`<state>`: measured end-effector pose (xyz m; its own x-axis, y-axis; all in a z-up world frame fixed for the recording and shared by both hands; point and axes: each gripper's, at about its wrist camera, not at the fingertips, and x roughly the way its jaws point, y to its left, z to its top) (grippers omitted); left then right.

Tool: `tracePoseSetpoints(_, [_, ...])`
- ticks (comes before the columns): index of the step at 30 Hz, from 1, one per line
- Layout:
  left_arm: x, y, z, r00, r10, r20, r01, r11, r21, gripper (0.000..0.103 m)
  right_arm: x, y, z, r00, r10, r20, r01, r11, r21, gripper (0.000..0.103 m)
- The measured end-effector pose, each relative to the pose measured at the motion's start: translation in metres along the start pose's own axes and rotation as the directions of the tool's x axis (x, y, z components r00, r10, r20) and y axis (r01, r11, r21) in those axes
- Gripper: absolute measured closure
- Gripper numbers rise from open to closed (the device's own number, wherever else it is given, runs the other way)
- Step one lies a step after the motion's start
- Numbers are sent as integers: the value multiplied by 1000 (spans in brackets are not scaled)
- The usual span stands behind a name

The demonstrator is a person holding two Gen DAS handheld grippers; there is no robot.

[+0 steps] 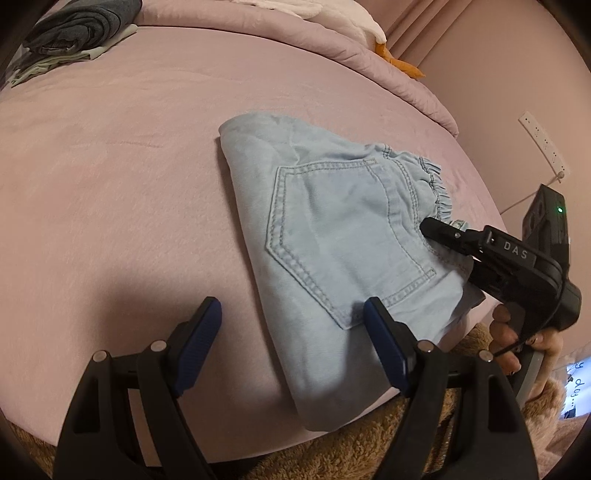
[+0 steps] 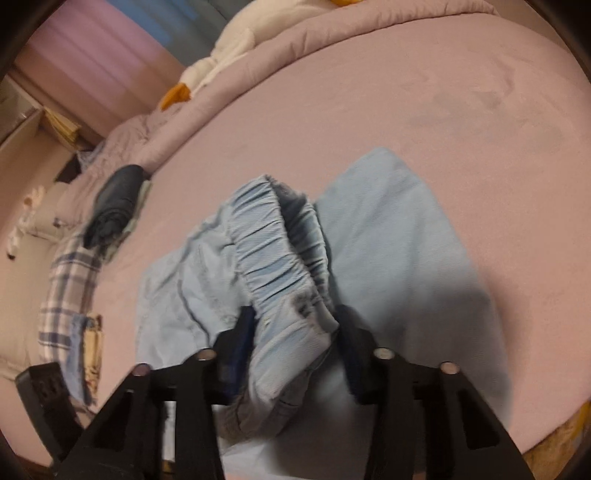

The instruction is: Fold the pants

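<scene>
Folded dark clothes point(image 1: 70, 31) lie on the pink bed point(image 1: 110, 166) near a rumpled quilt point(image 1: 295, 33)

I'm in a home bedroom. Wide bed with a smooth pink fitted sheet point(image 1: 110, 166), rolled-back quilted pink duvet point(image 1: 295, 40) along the far edge, white plush toy with orange feet point(image 2: 221, 62) on it. Stack of folded dark grey clothes point(image 1: 70, 33) on the bed, pink pleated curtains point(image 2: 92, 74), white wall power strip point(image 1: 543, 144).
</scene>
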<state>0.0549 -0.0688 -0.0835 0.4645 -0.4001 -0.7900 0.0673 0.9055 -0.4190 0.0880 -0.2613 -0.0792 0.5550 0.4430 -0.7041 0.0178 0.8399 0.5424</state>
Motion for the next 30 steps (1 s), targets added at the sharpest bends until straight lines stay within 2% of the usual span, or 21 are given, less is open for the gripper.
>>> tracePoseSetpoints(1, [-3, 0, -2, 1000, -5, -2, 5, 1000, -2, 26, -5, 3, 0, 1000, 6, 17, -6, 1000, 5, 71])
tracePoseSetpoints(2, [-6, 0, -1, 1000, -13, -2, 13, 1000, -4, 27, -13, 5, 0, 999, 13, 41, -14, 1000, 11, 74])
tracePoseSetpoints(5, [-18, -6, 6, 999, -36, 32, 36, 999, -5, 27, -53, 18, 2, 985, 29, 171, -27, 1000, -12, 76])
tracePoseSetpoints(7, [-27, -10, 11, 997, -35, 63, 35, 999, 5, 27, -75, 22, 3, 969, 8, 246, -1, 1000, -29, 76])
tracePoseSetpoints(10, [-31, -16, 21, 996, -20, 90, 17, 999, 33, 27, -90, 16, 2, 951, -45, 306, 55, 998, -23, 76])
tracePoseSetpoints(13, [-27, -20, 31, 995, 13, 99, -18, 998, 52, 27, -73, -7, 4, 957, -128, 259, 117, 991, 58, 76])
tracePoseSetpoints(16, [-17, -24, 48, 995, 23, 94, -29, 997, 68, 27, -45, -37, 0, 964, -225, 145, 211, 972, 107, 75])
tracePoseSetpoints(17, [-14, -25, 52, 995, 19, 94, -26, 997, 70, 27, -39, -46, -1, 967, -225, 120, 211, 970, 121, 74])
tracePoseSetpoints(22, [11, -26, 77, 997, 29, 67, -33, 998, 62, 28, -37, -63, 1, 979, -169, 111, 149, 974, 169, 70])
tracePoseSetpoints(28, [44, -16, 69, 1000, 6, -26, -6, 1000, 26, 33, -37, -65, -4, 977, -181, 115, 160, 972, 171, 56])
tracePoseSetpoints(30, [45, -12, 63, 1000, 1, -16, 0, 1000, 14, 33, -40, -67, -8, 979, -168, 115, 146, 973, 178, 56])
